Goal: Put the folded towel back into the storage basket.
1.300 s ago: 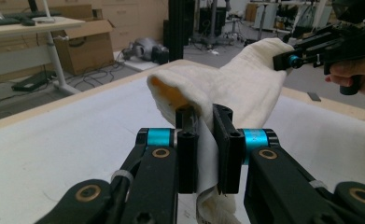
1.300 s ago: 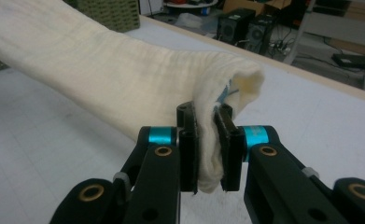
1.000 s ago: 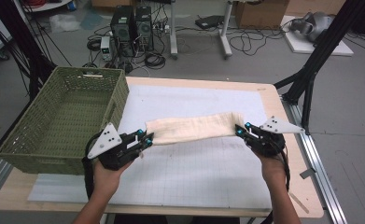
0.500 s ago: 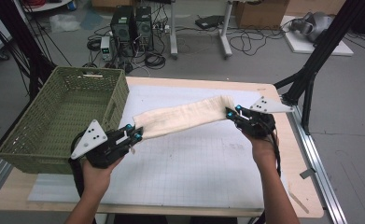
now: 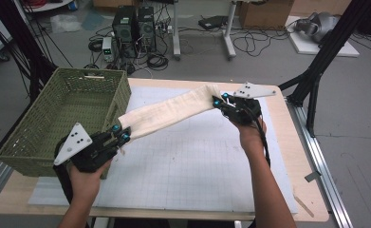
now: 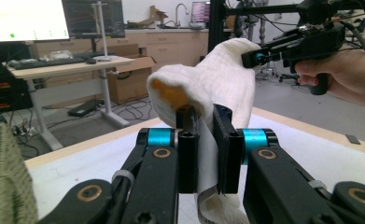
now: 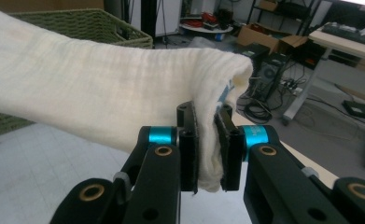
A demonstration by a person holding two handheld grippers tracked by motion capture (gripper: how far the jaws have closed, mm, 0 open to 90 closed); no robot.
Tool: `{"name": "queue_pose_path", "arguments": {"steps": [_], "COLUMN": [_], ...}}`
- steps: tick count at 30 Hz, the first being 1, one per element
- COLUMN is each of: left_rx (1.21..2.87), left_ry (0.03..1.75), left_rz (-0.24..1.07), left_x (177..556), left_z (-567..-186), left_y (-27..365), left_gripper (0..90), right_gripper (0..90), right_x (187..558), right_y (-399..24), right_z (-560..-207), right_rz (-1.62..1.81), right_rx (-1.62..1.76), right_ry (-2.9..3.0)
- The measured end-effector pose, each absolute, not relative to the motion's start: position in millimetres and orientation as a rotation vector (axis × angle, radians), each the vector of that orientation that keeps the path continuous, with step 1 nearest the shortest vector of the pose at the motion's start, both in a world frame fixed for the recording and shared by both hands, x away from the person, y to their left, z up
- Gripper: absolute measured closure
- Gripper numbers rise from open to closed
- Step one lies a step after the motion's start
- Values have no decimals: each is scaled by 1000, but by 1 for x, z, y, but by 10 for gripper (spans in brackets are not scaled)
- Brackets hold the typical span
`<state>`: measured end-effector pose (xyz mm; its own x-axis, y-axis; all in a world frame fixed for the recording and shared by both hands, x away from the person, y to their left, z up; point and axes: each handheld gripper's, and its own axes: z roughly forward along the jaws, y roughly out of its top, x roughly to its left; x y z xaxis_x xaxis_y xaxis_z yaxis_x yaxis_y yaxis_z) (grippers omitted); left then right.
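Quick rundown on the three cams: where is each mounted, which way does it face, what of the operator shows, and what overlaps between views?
High view: fixed above the person's side, looking forward and down on the table; both forearms, left gripper, right gripper.
Left gripper view: rides the left gripper, looks along the towel toward the right gripper and its hand.
Right gripper view: rides the right gripper, faces the basket.
Shared: towel and basket show in all three.

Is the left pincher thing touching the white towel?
Touching. In the left gripper view, the left gripper has its jaws clamped on the towel.
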<state>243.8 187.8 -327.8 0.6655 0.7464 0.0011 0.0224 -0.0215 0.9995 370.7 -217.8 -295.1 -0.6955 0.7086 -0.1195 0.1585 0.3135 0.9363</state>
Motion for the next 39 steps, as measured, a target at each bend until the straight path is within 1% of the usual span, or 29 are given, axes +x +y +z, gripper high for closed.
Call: {"name": "queue_pose_path", "arguments": {"steps": [19,28,39], "left_rx": [1425,1388,1410], "left_ry": [772,840,914], "left_rz": [726,790,882], "left_x": [226,218,208], "left_z": [-327,-330,-337], "left_y": [234,262,288], "left_gripper": [817,817,817], "right_gripper": [814,815,815], "right_x": [406,426,451], "right_y": [-142,-89,-25], "right_z": [-271,-264,-264], "right_rz": [1390,1393,1389], "right_rx": [669,620,584], "right_ry": [2122,2143,2183]}}
